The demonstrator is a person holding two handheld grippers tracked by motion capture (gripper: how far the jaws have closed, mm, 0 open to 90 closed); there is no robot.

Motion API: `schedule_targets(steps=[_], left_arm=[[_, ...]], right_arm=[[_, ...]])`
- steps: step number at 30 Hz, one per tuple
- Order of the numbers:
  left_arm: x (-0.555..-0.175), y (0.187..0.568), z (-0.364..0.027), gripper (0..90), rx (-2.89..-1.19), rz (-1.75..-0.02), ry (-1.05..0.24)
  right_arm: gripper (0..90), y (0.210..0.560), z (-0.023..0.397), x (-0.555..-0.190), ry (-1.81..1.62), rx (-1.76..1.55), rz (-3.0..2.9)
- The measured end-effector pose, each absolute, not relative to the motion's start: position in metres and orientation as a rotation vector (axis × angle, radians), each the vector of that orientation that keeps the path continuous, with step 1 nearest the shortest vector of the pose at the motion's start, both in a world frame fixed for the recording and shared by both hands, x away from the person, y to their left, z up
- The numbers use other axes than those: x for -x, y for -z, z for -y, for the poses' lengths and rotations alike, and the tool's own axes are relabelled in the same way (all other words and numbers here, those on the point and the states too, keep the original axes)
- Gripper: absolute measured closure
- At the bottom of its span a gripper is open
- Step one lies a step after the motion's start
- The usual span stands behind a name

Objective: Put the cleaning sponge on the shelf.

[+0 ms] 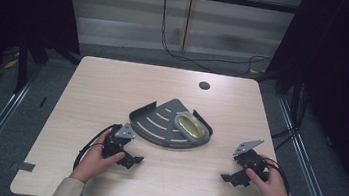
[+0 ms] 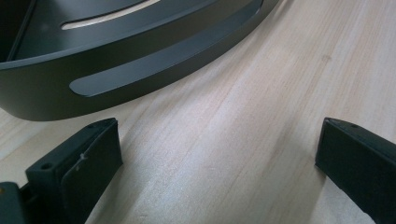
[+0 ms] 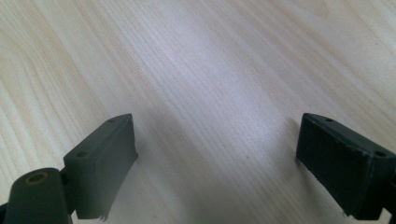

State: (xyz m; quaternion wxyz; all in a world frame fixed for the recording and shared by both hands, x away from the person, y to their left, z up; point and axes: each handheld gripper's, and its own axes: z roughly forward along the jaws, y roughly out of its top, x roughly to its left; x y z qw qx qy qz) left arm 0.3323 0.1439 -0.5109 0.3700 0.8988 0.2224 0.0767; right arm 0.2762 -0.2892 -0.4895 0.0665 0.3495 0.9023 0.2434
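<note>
Nearest the person, both grippers rest low on the table [image 1: 93, 83] with jaws spread apart and nothing between them. The left gripper [image 1: 127, 160] lies just short of the dark corner tray [image 1: 159, 126], facing its curved front wall; the right gripper [image 1: 233, 178] sits well apart from the tray, off its right end. Farther back, an oval dish [image 1: 190, 126] lies in the tray's right corner. The left gripper looks nearer for any reach.

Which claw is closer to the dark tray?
The left claw. It sits just beside the tray's curved edge, while the right claw sits farther off over bare table.
</note>
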Motion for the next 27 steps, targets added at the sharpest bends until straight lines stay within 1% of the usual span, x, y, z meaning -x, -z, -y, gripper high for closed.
schedule_targets(steps=[27], left_arm=[[-0.332,0.511,-0.144,0.0,-2.304,-0.572,-0.197]], right_arm=[[10.1,0.504,0.306,-0.258,-0.974,-1.001,-2.557]])
